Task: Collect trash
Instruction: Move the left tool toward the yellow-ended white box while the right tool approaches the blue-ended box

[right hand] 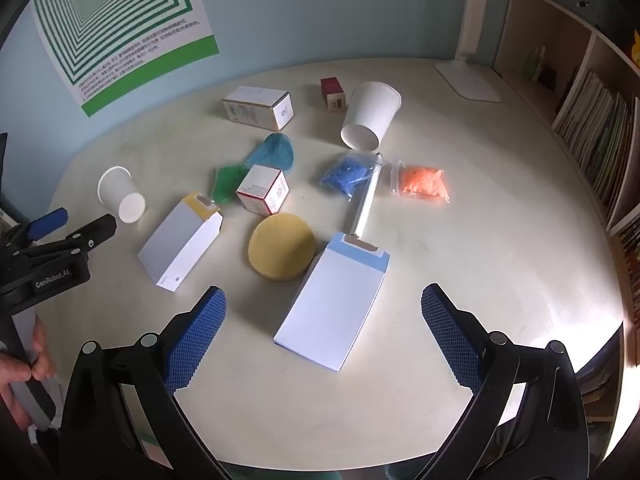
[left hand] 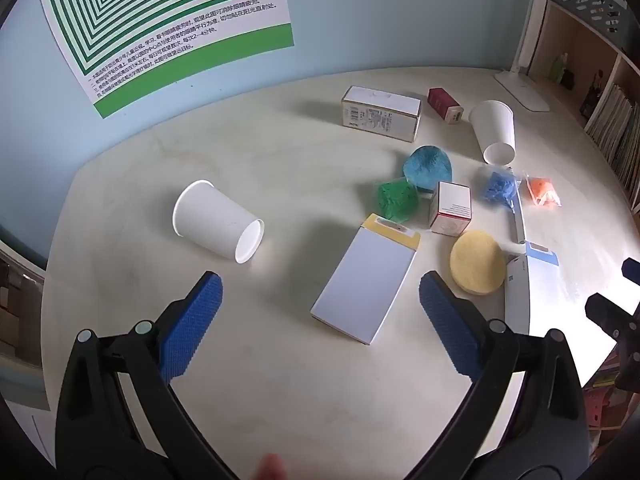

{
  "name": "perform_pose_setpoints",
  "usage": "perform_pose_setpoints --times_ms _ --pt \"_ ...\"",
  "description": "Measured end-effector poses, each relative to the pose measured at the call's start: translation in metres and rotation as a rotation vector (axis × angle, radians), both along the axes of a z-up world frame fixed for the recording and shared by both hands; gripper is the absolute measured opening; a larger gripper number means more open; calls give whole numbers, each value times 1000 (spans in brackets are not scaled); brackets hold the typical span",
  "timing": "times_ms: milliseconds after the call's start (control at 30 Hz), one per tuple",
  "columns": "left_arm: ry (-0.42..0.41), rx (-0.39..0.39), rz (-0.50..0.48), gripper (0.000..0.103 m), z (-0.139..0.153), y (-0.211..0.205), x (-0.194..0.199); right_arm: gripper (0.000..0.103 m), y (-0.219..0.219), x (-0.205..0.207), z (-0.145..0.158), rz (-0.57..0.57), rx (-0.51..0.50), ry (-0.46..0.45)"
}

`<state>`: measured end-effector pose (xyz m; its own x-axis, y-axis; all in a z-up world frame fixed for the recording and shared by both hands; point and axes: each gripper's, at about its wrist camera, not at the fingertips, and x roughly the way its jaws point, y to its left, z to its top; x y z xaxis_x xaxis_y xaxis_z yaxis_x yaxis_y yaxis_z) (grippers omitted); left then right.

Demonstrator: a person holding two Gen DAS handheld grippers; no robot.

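Left wrist view: yellow-topped box (left hand: 366,282) between open fingers (left hand: 196,320), apparently untouched.

Trash lies scattered on the round cream table (right hand: 480,280): two white paper cups on their sides, one near the left edge (right hand: 120,196), one toward the far edge (right hand: 370,116), beside a small red box (right hand: 333,94). Mid-table: a long white box (right hand: 258,107), a red-trimmed box (right hand: 264,189), blue (right hand: 276,151) and green (right hand: 226,184) clumps, a yellow round sponge (right hand: 281,246), a white tube (right hand: 366,204), bagged blue (right hand: 347,174) and orange (right hand: 424,181) material. Two flat white cartons lie toward the near edge, one yellow-topped (right hand: 182,240), one blue-topped (right hand: 334,300).
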<state>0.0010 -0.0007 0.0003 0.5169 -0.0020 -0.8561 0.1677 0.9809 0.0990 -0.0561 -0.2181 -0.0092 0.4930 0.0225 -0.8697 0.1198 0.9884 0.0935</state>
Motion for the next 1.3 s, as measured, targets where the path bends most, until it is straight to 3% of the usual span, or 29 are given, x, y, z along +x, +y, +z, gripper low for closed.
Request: perform_pose_setpoints --times_ms 400,633,1300 --pt "17 -20 5 96 -10 12 -2 97 1 -6 -4 -9 26 17" --pt "45 18 -6 97 -16 1 3 97 -2 -3 -5 -25 40 44" --pt "81 24 -28 97 -28 -4 10 97 -3 6 -20 -32 67 97"
